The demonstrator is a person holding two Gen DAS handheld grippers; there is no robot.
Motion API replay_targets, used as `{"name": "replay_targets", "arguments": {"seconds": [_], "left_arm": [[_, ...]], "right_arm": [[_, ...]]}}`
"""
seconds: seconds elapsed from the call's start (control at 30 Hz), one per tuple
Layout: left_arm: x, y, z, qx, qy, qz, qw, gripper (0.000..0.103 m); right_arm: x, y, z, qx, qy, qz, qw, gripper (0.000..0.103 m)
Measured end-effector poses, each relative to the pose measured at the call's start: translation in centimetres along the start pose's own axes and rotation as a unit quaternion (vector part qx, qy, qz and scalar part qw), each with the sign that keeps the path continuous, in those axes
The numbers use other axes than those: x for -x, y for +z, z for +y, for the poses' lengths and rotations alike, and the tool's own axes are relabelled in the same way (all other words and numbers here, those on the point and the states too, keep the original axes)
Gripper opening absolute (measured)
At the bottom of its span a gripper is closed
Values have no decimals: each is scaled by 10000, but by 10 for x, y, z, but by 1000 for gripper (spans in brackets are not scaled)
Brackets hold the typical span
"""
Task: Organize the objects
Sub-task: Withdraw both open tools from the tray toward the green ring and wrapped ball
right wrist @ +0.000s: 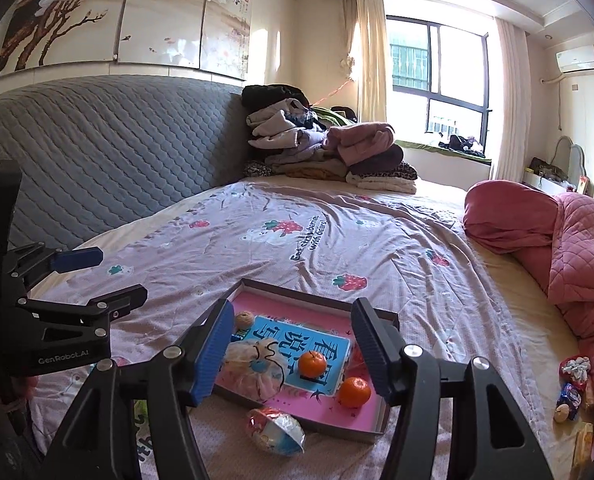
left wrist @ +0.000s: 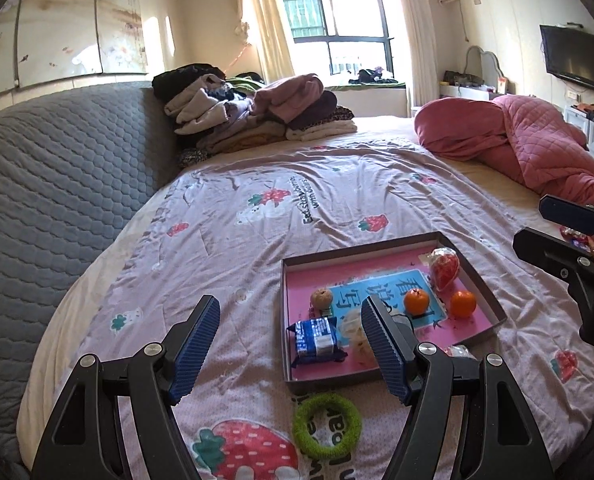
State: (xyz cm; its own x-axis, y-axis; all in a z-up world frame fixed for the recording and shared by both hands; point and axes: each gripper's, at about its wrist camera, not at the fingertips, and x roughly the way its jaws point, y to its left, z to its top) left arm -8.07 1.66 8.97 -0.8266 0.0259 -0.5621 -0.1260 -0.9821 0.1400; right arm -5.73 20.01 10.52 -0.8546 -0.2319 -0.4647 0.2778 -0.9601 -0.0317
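A shallow pink-lined box tray (left wrist: 493, 304) (right wrist: 371, 424) lies on the bed. In it are two oranges (left wrist: 416, 301) (left wrist: 463, 303), a blue snack packet (left wrist: 315, 339), a walnut (left wrist: 321, 298), a red-wrapped pack (left wrist: 445, 267) and a white mesh puff (right wrist: 253, 368). A green ring (left wrist: 327, 425) lies on the quilt in front of the tray. A foil-wrapped ball (right wrist: 276, 430) lies just in front of the tray. My left gripper (left wrist: 293, 348) is open and empty, above the tray's near left corner. My right gripper (right wrist: 293, 354) is open and empty, above the tray.
A strawberry-print quilt (left wrist: 297, 200) covers the bed. A grey quilted headboard (left wrist: 57, 184) stands at the left. Folded clothes (left wrist: 257, 116) are piled at the back. A pink duvet (left wrist: 537, 140) lies at the right, with small snacks (right wrist: 571, 388) beside it.
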Motion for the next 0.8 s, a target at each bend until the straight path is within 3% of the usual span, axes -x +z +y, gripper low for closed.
{"name": "replay_targets", "arguments": {"seconds": [0.27,0.8], "left_arm": [[7,-12,3,-1,1,8,10000,75],[-9,-57,1,38,-24,444,9990,75]], "right_arm": [[3,-12,5,60,13,98,9999,61],[-4,-51,11,49,30,435,9990,62]]}}
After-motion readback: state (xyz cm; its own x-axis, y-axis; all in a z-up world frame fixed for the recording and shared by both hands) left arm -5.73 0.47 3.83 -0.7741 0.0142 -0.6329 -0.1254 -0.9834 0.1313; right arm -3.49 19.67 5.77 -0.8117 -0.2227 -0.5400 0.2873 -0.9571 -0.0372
